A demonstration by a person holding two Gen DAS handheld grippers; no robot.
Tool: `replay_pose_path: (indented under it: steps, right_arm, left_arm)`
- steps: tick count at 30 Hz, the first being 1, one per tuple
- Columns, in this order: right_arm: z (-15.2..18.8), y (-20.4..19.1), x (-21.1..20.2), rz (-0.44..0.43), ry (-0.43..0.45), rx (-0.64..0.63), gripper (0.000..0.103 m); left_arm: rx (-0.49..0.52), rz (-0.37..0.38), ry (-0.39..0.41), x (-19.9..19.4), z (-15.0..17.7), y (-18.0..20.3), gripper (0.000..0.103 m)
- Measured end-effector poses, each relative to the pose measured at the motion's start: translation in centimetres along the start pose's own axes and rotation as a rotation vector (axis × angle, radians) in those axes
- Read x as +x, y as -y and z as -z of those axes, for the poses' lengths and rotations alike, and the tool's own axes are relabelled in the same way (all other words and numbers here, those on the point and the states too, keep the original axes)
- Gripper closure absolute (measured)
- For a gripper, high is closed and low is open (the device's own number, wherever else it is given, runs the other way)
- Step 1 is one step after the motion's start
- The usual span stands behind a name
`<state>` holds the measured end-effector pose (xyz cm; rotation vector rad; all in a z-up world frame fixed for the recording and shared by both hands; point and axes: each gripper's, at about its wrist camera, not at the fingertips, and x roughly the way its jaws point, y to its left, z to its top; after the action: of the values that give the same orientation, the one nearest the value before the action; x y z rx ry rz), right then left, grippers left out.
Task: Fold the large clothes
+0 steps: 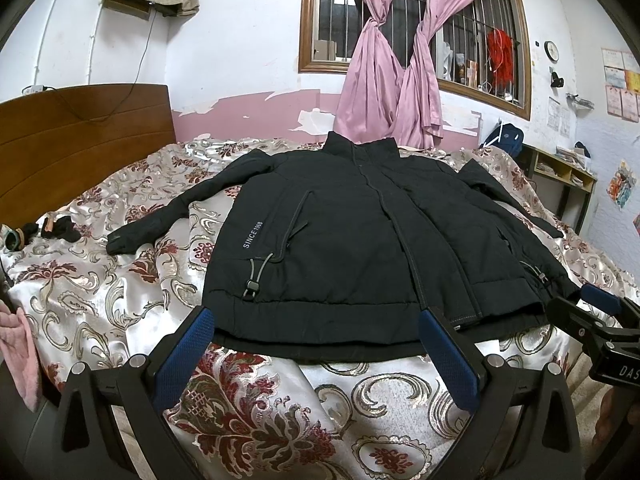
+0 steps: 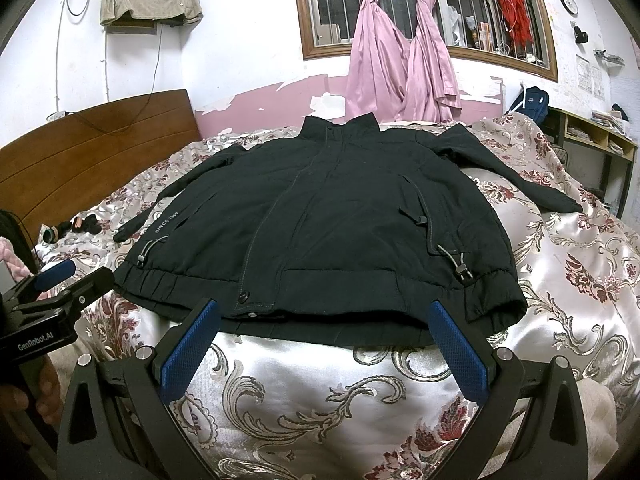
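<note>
jacket (image 1: 340, 236) flat on bedspread (image 1: 100, 280) | print "SINCE 1988" | both hand-held grippers — left (image 1: 316, 344), right (image 2: 328, 336) — apart, empty

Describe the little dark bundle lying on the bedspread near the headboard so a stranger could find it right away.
Start at the wooden headboard and drop to the floral satin bedspread below it. Beyond the cuff of the black jacket lies the small dark bundle; unlike the jacket, it is tiny, crumpled, with a peach-coloured bit on it.
</note>
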<state>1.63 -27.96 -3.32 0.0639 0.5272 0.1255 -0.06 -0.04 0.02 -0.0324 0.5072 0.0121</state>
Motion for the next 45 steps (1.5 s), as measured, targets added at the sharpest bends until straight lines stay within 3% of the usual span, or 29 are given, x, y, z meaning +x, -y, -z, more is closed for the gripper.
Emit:
replay_pose_path:
  steps: [30,36,45]
  right_arm:
    - [-0.3,-0.1,0.4,0.005,-0.018,-0.003,0.001]
    - [-1.6,1.0,0.1,0.035,-0.011,-0.003,0.001]
    - [-6.4,4.8,1.5,0.081,0.021,0.032,0.001]
  left_arm:
    - [-0.002,0.017,-0.016,0.3,-1.1,2.4,0.000]
    - [0.046,0.014,-0.010,1.1,-4.5,3.5,0.000]
    - [0.044,0.024,-0.057,6.3,-11.2,4.8,0.000]
